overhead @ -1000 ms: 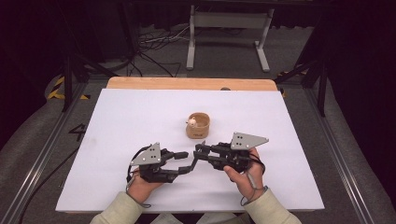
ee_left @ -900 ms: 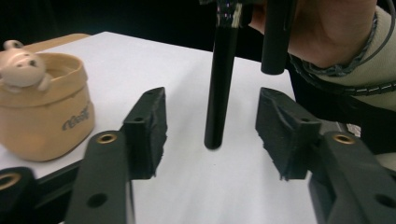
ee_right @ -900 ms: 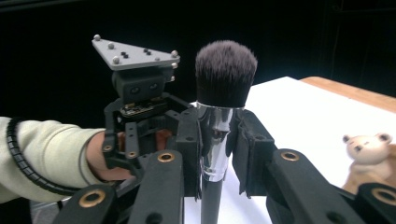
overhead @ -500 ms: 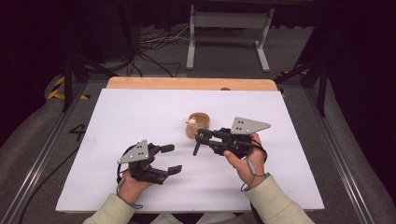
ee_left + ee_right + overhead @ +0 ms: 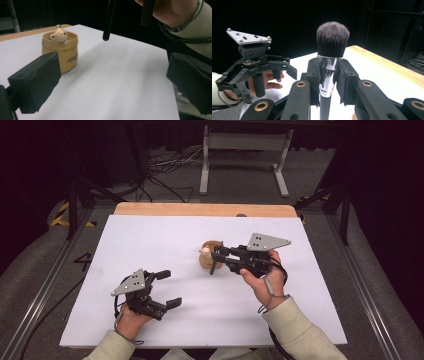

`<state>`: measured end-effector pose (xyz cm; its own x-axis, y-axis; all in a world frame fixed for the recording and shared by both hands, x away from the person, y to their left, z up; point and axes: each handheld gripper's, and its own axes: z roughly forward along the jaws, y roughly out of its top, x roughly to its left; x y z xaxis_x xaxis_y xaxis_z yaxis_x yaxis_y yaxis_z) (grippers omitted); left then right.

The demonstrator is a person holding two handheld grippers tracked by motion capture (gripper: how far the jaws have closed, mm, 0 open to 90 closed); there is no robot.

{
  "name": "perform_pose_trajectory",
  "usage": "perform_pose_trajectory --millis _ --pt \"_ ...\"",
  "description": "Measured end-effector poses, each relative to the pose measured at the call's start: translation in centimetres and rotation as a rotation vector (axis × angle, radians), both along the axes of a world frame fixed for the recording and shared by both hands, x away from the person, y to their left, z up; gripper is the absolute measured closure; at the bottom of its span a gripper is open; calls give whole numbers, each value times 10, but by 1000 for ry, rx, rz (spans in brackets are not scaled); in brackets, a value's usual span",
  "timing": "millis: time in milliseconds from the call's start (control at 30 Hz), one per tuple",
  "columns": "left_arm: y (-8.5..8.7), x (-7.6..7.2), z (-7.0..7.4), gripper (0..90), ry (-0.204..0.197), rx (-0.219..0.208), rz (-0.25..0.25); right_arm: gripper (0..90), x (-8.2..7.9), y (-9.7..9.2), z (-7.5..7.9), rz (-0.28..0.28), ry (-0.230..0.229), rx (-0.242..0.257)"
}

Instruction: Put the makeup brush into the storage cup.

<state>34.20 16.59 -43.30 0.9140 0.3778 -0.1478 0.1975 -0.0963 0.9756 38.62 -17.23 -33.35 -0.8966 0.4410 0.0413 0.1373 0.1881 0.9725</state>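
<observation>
My right gripper (image 5: 218, 256) is shut on a makeup brush (image 5: 213, 266) and holds it just right of a small tan cup (image 5: 206, 259) with a pale figurine in it. In the right gripper view the brush's black bristles (image 5: 332, 38) stand upright above a silver ferrule clamped between the jaws (image 5: 328, 72). Its black handle (image 5: 108, 20) hangs tip down above the table, right of the cup (image 5: 60, 50). My left gripper (image 5: 168, 288) rests low near the front left, open, with nothing between its pads (image 5: 35, 82).
The white table top (image 5: 150, 240) has a wooden strip (image 5: 200, 209) along its far edge. A metal stand (image 5: 245, 150) and cables lie on the floor beyond. Rails run down both sides of the table.
The two grippers, close together a second ago, have parted. My left one drew back to the front left and stands open. My right one carried the brush up to the cup.
</observation>
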Motion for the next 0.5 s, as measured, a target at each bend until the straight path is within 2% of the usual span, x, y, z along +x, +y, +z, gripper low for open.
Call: perform_pose_trajectory --millis 500 --pt "25 -8 -1 2 11 2 64 732 24 -2 14 -59 -17 -13"
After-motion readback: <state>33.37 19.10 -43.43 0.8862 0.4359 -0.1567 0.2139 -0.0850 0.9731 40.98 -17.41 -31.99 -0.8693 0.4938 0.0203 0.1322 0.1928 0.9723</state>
